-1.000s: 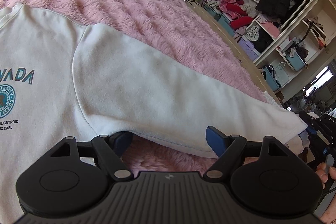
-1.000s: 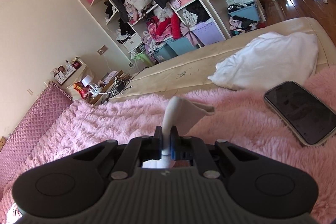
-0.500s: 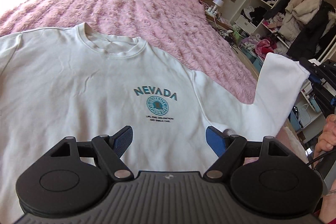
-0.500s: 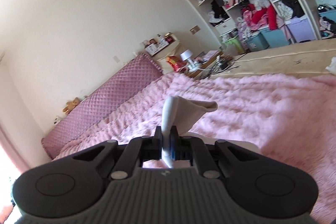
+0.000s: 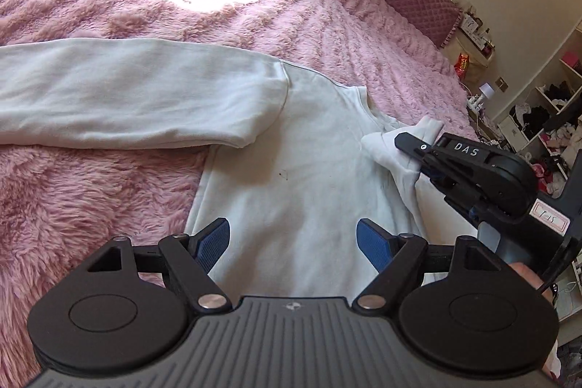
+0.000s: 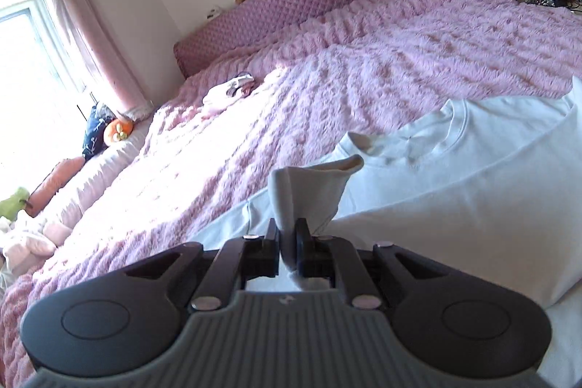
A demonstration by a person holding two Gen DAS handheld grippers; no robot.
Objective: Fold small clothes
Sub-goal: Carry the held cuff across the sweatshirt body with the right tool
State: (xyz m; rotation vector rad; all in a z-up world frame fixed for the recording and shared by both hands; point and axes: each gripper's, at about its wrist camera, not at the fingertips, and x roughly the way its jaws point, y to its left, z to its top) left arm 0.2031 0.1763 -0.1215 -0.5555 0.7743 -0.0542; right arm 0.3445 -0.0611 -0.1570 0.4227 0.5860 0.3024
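Fabric of a sleeve cuff (image 6: pixel 309 188) is clamped between the right gripper (image 6: pixel 289 242) fingers, held above the white sweatshirt (image 5: pixel 298 177). The left gripper (image 5: pixel 293 240) hovers with its blue pads (image 5: pixel 214 239) wide apart, holding nothing. Only its view shows the other sleeve (image 5: pixel 127 93) lying sideways. The sweatshirt is spread on a pink blanket (image 5: pixel 91 202).
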